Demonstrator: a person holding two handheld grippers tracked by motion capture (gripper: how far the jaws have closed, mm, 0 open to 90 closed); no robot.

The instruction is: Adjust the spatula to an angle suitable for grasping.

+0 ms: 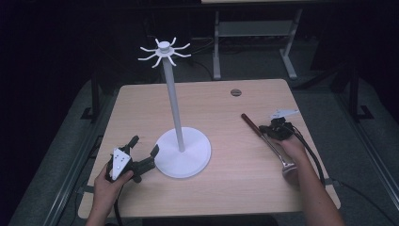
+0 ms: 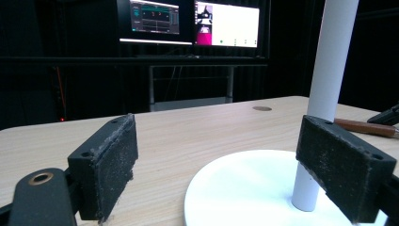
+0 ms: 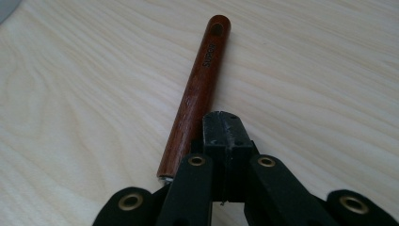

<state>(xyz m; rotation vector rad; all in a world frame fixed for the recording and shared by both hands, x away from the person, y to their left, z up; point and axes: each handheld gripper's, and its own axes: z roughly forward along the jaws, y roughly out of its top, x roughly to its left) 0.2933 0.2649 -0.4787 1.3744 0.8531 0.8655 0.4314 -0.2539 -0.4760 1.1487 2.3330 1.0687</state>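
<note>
A white stand rises from a round base [image 1: 188, 162] in the middle of the wooden table [image 1: 226, 108]; its thin pole [image 1: 176, 108] ends in a ring of curved hooks [image 1: 164, 51]. My left gripper [image 1: 145, 144] is open at the base's left rim; in its own view the left gripper [image 2: 216, 160] has the pole [image 2: 324, 80] just behind the right pad. A utensil with a brown wooden handle [image 1: 251, 123] and a metal head [image 1: 289, 170] lies at the right. My right gripper [image 1: 272, 128] is shut over it, with the handle [image 3: 200, 84] lying just left of the right gripper [image 3: 225, 127].
A round grommet [image 1: 235, 92] sits near the table's far edge. Beyond the table stand a grey desk frame [image 1: 254, 30] and lit monitors [image 2: 188, 21]. The table's right edge [image 1: 308, 132] is close to the right hand. Bare wood lies between base and utensil.
</note>
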